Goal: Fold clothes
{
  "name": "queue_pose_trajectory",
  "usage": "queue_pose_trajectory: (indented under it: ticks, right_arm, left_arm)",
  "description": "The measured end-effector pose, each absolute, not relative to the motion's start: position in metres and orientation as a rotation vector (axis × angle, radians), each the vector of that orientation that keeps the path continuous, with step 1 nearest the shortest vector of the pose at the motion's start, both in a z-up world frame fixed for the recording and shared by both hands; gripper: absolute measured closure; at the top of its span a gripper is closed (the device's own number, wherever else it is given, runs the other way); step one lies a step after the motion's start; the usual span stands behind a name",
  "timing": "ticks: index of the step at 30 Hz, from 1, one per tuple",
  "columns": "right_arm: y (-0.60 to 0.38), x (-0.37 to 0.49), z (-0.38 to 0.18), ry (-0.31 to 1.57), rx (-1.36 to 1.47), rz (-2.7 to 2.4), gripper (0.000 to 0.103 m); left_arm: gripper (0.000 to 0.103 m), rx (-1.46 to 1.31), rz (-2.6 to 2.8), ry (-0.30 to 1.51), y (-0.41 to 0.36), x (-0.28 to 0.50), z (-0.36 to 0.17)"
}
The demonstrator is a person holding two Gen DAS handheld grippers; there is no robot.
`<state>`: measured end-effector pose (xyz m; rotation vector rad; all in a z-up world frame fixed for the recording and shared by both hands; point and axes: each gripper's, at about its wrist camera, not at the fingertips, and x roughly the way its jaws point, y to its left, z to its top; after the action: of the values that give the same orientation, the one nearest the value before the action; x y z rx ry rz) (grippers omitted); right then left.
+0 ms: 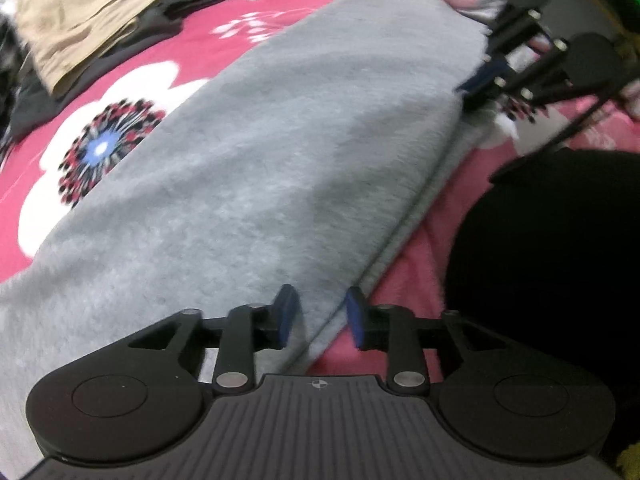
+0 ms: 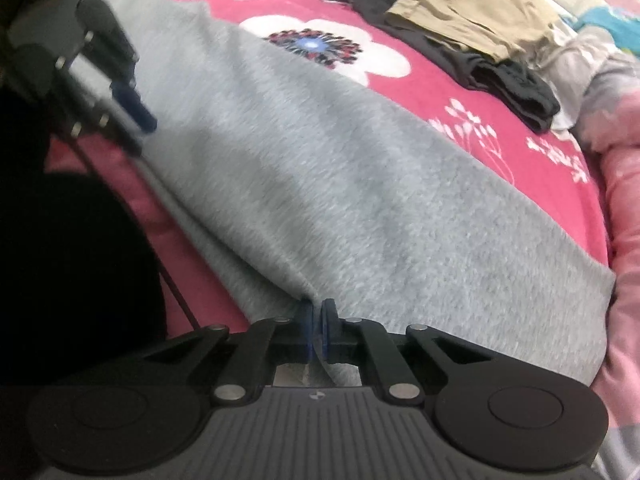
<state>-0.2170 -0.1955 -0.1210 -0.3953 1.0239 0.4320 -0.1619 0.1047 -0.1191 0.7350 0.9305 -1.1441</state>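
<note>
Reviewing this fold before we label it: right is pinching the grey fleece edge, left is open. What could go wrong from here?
1. The left gripper is open over the grey garment's edge; if only the right gripper pulls, the fold may skew.
2. Right's pinch sits at the very edge of the cloth, so it might slip out.
3. The tan folded clothes lie close by; a wide sweep could disturb them.

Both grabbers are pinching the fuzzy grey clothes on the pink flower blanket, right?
Not quite. Only the right gripper pinches the grey garment; its jaws are shut on the edge. The left wrist view shows the left gripper with jaws open over the garment's edge.
</note>
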Motion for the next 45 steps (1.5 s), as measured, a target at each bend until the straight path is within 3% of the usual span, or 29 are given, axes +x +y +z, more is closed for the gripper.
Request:
queue_pose_trajectory:
  ticks: [39,40,43,45]
  right_arm:
    - [-0.207,-0.213,-0.11,1.01,-0.303,0.448,0.099]
    - [-0.207,-0.213,-0.11,1.01,-0.304,0.447,0.099]
    - [-0.207,-0.213,-0.112,1.01,-0.304,0.445,0.099]
    - [-0.207,-0.212,-0.112,1.01,-0.303,0.445,0.099]
  left_arm:
    - [0.072,0.642,-1.105,0.973,0.099,-0.152,-0.119]
    - [0.073,0.655,-1.106,0.964,0.097,-0.154,-0.12]
    - [0.094,0.67,-1.106,0.93,0.095,-0.16,-0.123]
    - [0.096,0.68,-1.112,0.927,0.095,-0.162,-0.122]
